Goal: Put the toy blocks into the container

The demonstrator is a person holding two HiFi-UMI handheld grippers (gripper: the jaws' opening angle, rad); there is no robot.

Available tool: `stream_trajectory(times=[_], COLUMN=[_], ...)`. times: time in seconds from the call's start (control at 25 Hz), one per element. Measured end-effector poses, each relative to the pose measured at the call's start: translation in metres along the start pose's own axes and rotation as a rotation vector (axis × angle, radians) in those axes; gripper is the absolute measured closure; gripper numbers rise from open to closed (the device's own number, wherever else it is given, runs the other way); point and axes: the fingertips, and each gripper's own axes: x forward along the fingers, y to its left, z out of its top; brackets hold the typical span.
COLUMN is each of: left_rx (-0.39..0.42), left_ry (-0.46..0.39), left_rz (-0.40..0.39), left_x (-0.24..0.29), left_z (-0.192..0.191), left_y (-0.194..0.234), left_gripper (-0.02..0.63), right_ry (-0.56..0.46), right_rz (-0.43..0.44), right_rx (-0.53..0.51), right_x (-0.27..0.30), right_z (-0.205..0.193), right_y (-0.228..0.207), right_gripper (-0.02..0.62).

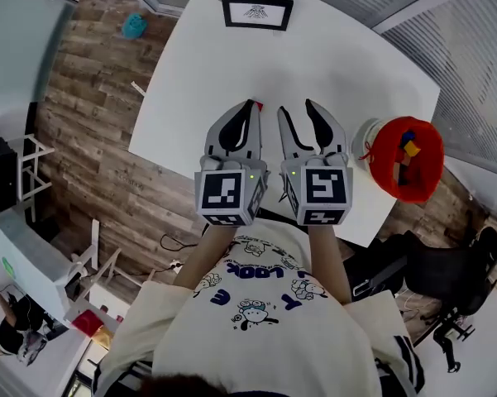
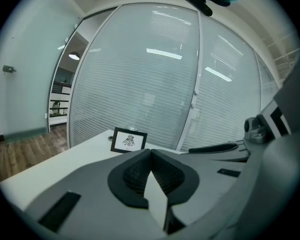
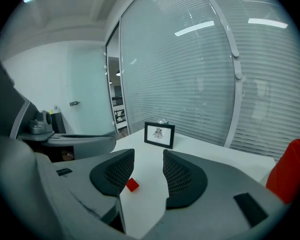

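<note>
Holds left hand-held gripper (image 1: 252, 104) pinched together just left of red toy block (image 3: 133, 184) on counter (image 1: 331, 56); right hand-held gripper (image 3: 149, 154) wide apart, empty, just right of it.

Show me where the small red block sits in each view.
Head view: red block, just above the picture's middle.
Left gripper view: not in it.
Right gripper view: red block low, left of centre, between the parted jaws.
Shared landmark: framed picture, in all three.
</note>
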Motion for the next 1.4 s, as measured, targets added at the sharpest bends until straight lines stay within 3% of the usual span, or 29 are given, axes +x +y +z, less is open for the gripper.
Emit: stream_trajectory(times=[1.4], left_rx=[-0.104], left_ry=[0.077], left_rz=[0.141], left_x=[-0.009], left_z=[-0.041], left_y=[0.072], left_gripper=[0.575], right_ry=[0.183], right_rz=[0.129], right_rx=[-0.038], right_x=[0.063], right_z=[-0.058], right_y=[0.050], right_gripper=[0.414])
